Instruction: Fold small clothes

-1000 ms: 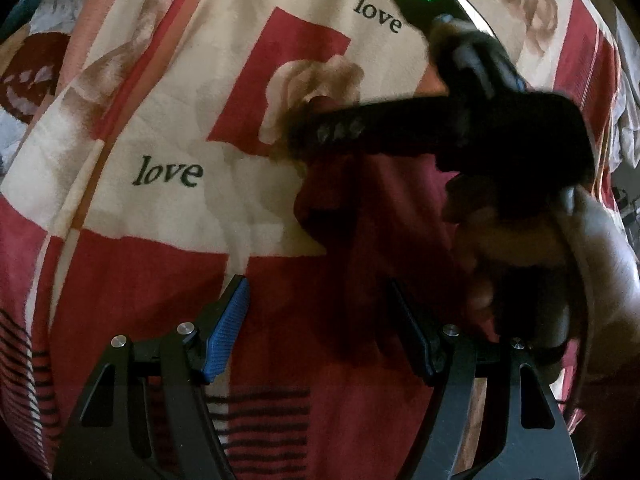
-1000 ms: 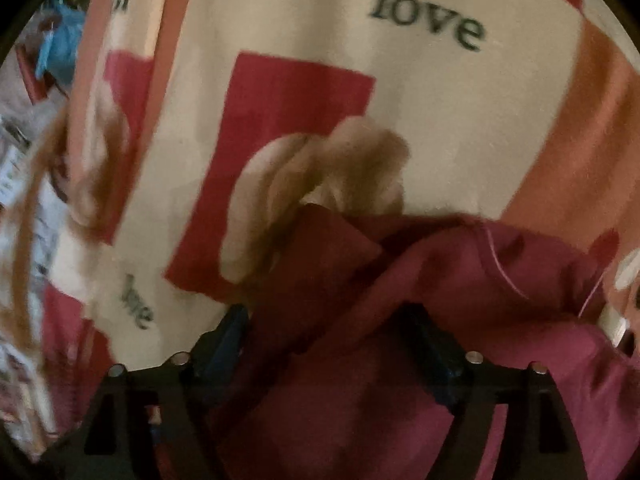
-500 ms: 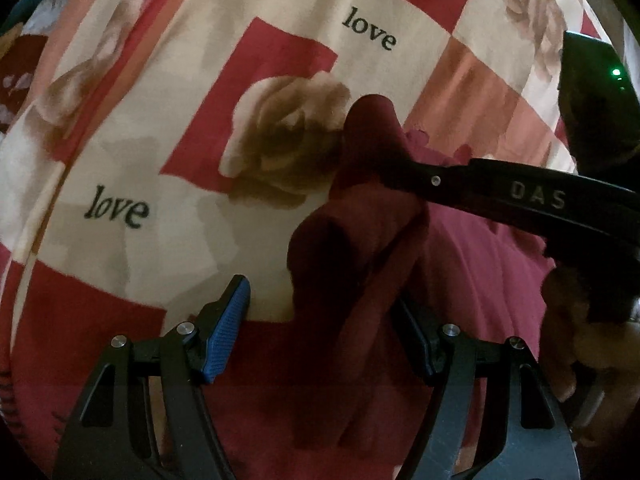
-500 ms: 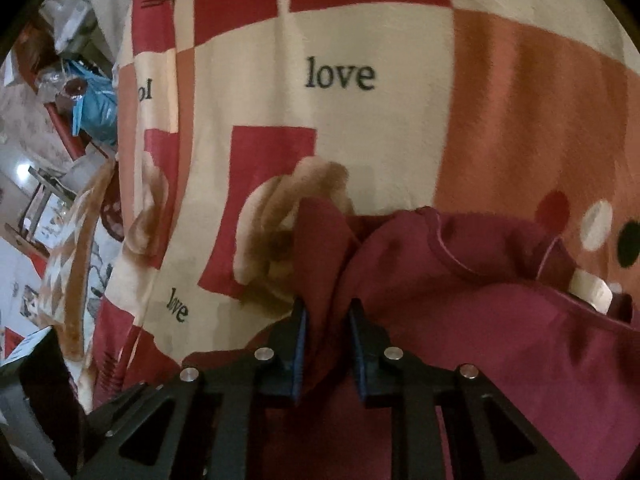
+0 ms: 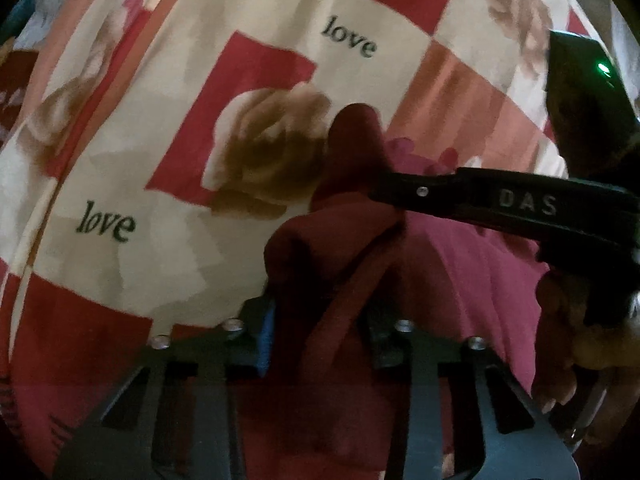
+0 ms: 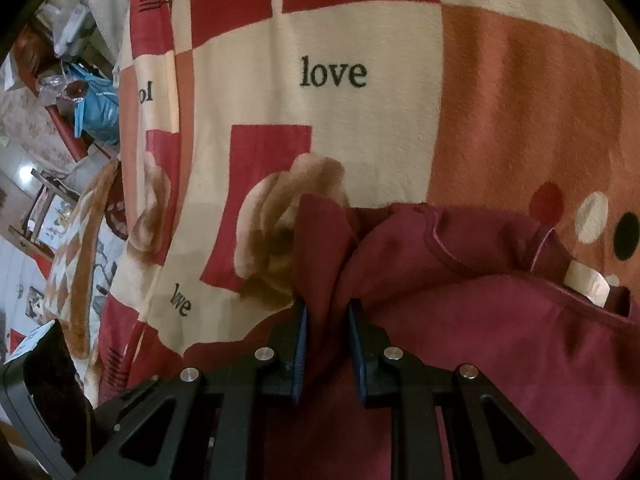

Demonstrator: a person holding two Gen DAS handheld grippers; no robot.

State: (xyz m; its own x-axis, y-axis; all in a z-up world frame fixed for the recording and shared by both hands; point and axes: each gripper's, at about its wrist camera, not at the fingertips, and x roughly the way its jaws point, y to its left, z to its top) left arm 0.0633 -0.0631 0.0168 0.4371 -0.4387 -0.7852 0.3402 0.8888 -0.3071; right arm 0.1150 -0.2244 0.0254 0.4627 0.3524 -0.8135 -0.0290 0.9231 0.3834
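Right wrist: right gripper (image 6: 327, 316) pinches maroon garment (image 6: 500, 320) fold; left gripper (image 5: 318, 322) closes on it (soft, limp; hold edges).

The garment (image 6: 500, 320) is plain maroon with a white label (image 6: 588, 286). The blanket (image 6: 400, 120) shows red, cream and salmon blocks, tan roses, black "love" lettering and dots.

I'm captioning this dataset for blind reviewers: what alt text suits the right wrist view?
The right gripper is shut on a bunched fold of a maroon garment, which lies on a blanket patterned with red and cream squares, roses and the word "love".
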